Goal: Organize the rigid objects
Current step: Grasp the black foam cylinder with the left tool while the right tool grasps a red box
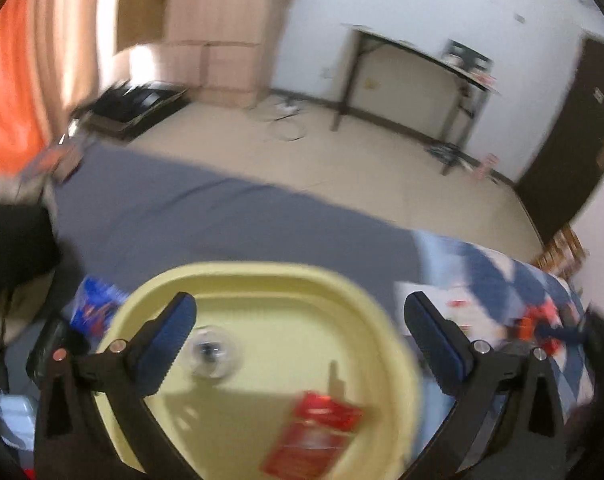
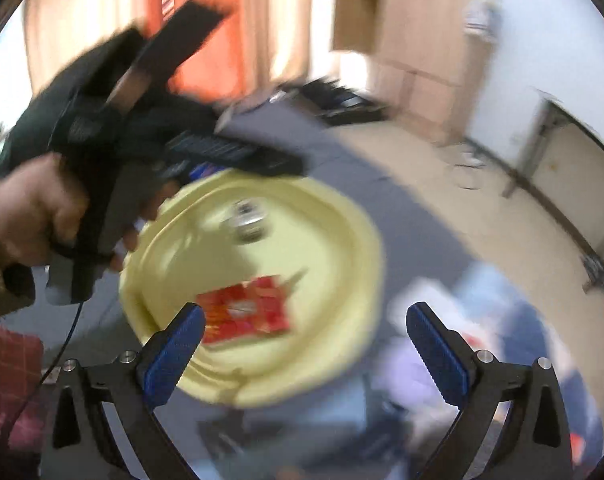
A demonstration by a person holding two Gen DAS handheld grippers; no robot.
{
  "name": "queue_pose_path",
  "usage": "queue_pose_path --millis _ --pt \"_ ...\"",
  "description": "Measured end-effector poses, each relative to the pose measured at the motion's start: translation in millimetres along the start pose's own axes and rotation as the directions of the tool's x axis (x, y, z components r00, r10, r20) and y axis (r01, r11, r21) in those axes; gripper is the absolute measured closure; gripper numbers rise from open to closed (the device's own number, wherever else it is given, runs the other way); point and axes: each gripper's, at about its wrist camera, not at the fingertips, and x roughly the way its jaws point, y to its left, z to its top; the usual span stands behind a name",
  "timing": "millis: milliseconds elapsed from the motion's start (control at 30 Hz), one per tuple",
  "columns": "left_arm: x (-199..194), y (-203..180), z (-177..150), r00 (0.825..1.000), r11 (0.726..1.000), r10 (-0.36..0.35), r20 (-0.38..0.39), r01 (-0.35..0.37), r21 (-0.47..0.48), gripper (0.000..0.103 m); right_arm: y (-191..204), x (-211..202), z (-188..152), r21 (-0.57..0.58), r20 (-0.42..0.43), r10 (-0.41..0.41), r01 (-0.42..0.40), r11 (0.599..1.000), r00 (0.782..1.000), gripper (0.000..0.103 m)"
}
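Observation:
A pale yellow tray (image 1: 262, 276) lies on a grey sheet. In it are a small clear round object (image 1: 212, 354) and a red packet (image 1: 313, 436). My left gripper (image 1: 302, 320) hangs above the tray, open, with nothing between its blue pads. The right wrist view shows the same tray (image 2: 361, 240), the red packet (image 2: 246, 314) and the clear round object (image 2: 246, 220). My right gripper (image 2: 302, 332) stands open and empty over the tray's near edge. A hand (image 2: 34, 208) holds the left gripper (image 2: 250, 92) up at the tray's far left, jaws wide.
A blue packet (image 1: 94, 308) lies left of the tray on the grey sheet (image 1: 222, 216). A blue-and-white checked cloth (image 1: 501, 280) with small red items lies to the right. Beyond are bare floor, a desk (image 1: 413, 52), a wardrobe (image 1: 214, 28) and a dark door (image 1: 573, 128).

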Motion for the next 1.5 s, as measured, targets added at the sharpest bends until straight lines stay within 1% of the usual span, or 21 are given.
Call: queue_pose_path --millis 100,133,200,267,333,400,500,567,767,833,867,900,933,967,1000,1033,1233,1300,1400,1467,1500 --pt "-14 -70 0 0.995 0.993 -0.099 -0.001 0.099 0.069 0.000 -56 -68 -28 0.096 0.049 -0.126 0.121 0.988 0.991 0.000" --pt "-14 -98 -6 0.988 0.984 -0.156 -0.021 0.157 0.084 0.000 -72 -86 -42 0.126 0.054 -0.171 0.163 0.978 0.984 0.000" --pt "-6 -134 -18 0.974 0.970 -0.215 -0.064 0.221 0.099 0.000 -115 -122 -85 0.232 0.031 -0.284 0.270 0.935 0.958 0.000" --pt "6 -163 -35 0.964 0.961 -0.238 -0.120 0.252 0.118 0.000 -143 -144 -122 0.318 -0.002 -0.353 0.335 0.887 0.936 0.000" --pt "24 -187 -48 0.956 0.956 -0.234 -0.180 0.260 0.138 0.000 -174 -161 -173 0.377 -0.073 -0.452 0.445 0.813 0.889 0.000" --pt "42 -211 -69 0.950 0.954 -0.200 -0.241 0.244 0.172 0.000 -187 -164 -213 0.423 -0.126 -0.488 0.492 0.761 0.864 0.000" --pt "60 -227 -78 0.951 0.951 -0.142 -0.275 0.208 0.228 0.000 -195 -160 -249 0.448 -0.168 -0.507 0.524 0.724 0.845 0.000" --pt "64 -232 -82 0.953 0.950 -0.132 -0.273 0.201 0.241 0.000 -200 -155 -262 0.494 -0.174 -0.487 0.503 0.709 0.856 0.000" --pt "80 -237 -84 0.944 0.958 -0.130 -0.304 0.198 0.205 0.000 -234 -144 -270 0.548 -0.196 -0.429 0.461 0.698 0.882 0.000" --pt "84 -239 -86 0.941 0.955 -0.142 -0.307 0.211 0.207 0.001 -235 -138 -267 0.541 -0.208 -0.436 0.474 0.695 0.876 0.000" --pt "86 -240 -86 0.940 0.954 -0.142 -0.310 0.213 0.210 0.002 -239 -137 -267 0.534 -0.213 -0.441 0.482 0.695 0.872 0.000" --pt "87 -241 -87 0.940 0.954 -0.141 -0.312 0.213 0.210 0.013 -238 -133 -266 0.521 -0.217 -0.447 0.490 0.699 0.868 0.002" --pt "88 -242 -88 0.941 0.956 -0.126 -0.313 0.199 0.215 0.029 -243 -133 -262 0.515 -0.217 -0.447 0.491 0.703 0.868 0.010" --pt "90 -242 -88 0.943 0.958 -0.112 -0.312 0.187 0.220 0.029 -244 -131 -262 0.501 -0.220 -0.451 0.497 0.709 0.865 0.020" --pt "90 -243 -89 0.943 0.957 -0.115 -0.313 0.189 0.217 0.029 -246 -127 -266 0.481 -0.230 -0.465 0.515 0.710 0.855 0.037" --pt "89 -243 -90 0.943 0.956 -0.115 -0.312 0.191 0.224 0.030 -247 -126 -269 0.472 -0.219 -0.464 0.510 0.720 0.858 0.045" --pt "74 -239 -82 0.953 0.962 -0.117 -0.279 0.179 0.207 0.030 -250 -128 -276 0.498 -0.174 -0.494 0.509 0.703 0.852 0.047" --pt "64 -234 -76 0.957 0.965 -0.128 -0.261 0.181 0.191 0.030 -243 -146 -276 0.496 -0.153 -0.515 0.516 0.698 0.843 0.047" --pt "40 -223 -59 0.967 0.969 -0.144 -0.212 0.180 0.167 0.030 -235 -178 -268 0.515 -0.109 -0.525 0.500 0.697 0.844 0.047" --pt "24 -213 -46 0.973 0.975 -0.150 -0.173 0.174 0.135 0.030 -226 -199 -256 0.510 -0.063 -0.531 0.484 0.711 0.845 0.047" --pt "18 -209 -42 0.975 0.978 -0.152 -0.160 0.172 0.120 0.030 -219 -211 -246 0.503 -0.027 -0.519 0.460 0.732 0.855 0.047"
